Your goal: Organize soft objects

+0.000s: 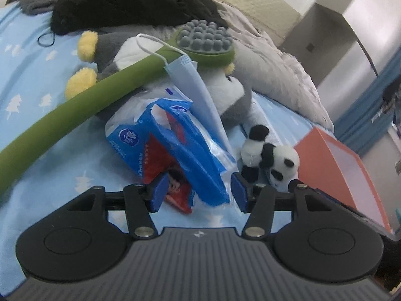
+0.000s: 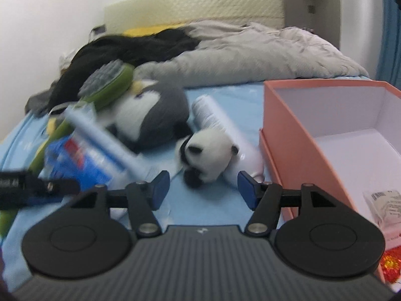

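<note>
My left gripper (image 1: pixel 199 192) is open, its jaws standing on either side of the near end of a blue and red tissue pack (image 1: pixel 173 148) on the bed. A light blue face mask (image 1: pixel 198 87) drapes over the pack. A small panda plush (image 1: pixel 269 156) lies to its right. My right gripper (image 2: pixel 203 188) is open and empty, just short of the panda plush (image 2: pixel 208 153). A grey penguin plush (image 2: pixel 150 115) lies behind. A green massage brush (image 1: pixel 105 85) rests across the penguin (image 1: pixel 233 92).
An open orange box (image 2: pixel 295 135) with a white inside stands at the right, holding a paper packet (image 2: pixel 383 205). A white tube (image 2: pixel 220 123) lies behind the panda. A grey quilt (image 2: pixel 250 52) and black clothing (image 1: pixel 130 2) lie further back on the blue sheet (image 1: pixel 37 80).
</note>
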{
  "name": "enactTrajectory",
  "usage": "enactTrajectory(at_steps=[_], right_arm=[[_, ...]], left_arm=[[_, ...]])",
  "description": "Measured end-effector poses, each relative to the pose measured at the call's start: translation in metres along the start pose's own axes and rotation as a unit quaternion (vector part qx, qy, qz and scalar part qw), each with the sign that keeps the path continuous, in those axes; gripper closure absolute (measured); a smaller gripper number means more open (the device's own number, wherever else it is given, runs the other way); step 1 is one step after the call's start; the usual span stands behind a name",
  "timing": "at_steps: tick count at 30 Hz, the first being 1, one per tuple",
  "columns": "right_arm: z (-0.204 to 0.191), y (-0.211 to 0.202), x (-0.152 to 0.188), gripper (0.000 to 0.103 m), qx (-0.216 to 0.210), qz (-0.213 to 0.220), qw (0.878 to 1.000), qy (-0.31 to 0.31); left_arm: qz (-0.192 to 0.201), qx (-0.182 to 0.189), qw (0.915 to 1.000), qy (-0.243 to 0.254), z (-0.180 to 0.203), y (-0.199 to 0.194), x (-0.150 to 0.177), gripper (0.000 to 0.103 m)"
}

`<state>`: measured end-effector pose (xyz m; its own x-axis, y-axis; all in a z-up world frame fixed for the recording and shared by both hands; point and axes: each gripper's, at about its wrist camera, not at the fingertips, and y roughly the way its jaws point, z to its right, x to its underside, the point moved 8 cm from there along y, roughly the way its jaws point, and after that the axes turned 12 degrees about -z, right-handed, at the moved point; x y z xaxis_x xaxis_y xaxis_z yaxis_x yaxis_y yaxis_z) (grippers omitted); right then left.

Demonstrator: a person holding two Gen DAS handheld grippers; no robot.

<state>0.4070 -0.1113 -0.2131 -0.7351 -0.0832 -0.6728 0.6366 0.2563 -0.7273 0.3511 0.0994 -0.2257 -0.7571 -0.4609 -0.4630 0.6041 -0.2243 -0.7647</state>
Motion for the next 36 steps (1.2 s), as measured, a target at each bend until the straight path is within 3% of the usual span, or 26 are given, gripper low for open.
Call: enactTrajectory(at_steps=[4, 7, 15, 19, 20, 22, 30, 36], right_arm=[[0.002, 0.020, -0.014, 0.041, -0.004, 0.010, 1.000, 0.006], [0.004, 0.033, -0.020, 0.041, 0.017, 0.008, 1.000, 0.007], [0.003, 0.052, -0.021, 0.045, -0.005, 0.002, 1.000, 0.019], [0.003, 0.048, -0.021, 0.051, -0.004, 0.004, 1.000, 0.023], [0.003, 0.047, -0.021, 0.052, -0.003, 0.005, 1.000, 0.021], [0.003, 0.043, -0.020, 0.053, 0.001, 0.007, 1.000, 0.019], [-0.001, 0.013, -0.004, 0.054, 0.003, 0.004, 1.000, 0.008], [-0.004, -0.016, 0.021, 0.054, 0.007, -0.003, 1.000, 0.004]], left_arm=[[0.001, 0.004, 0.9996, -0.027, 0.002, 0.012, -0.003, 0.039], [0.006, -0.001, 0.9992, -0.040, 0.005, 0.019, -0.006, 0.039], [0.002, -0.028, 0.9979, -0.059, -0.001, 0.035, -0.008, 0.042], [-0.005, -0.027, 0.9973, -0.069, -0.010, 0.036, -0.008, 0.062], [-0.008, -0.019, 0.9971, -0.073, -0.010, 0.035, -0.008, 0.074], [-0.007, -0.011, 0.9969, -0.077, -0.010, 0.029, -0.007, 0.080], [-0.010, -0.005, 0.9985, -0.054, -0.002, -0.010, 0.013, 0.093], [-0.022, -0.010, 0.9996, -0.017, 0.002, -0.042, 0.042, 0.094]])
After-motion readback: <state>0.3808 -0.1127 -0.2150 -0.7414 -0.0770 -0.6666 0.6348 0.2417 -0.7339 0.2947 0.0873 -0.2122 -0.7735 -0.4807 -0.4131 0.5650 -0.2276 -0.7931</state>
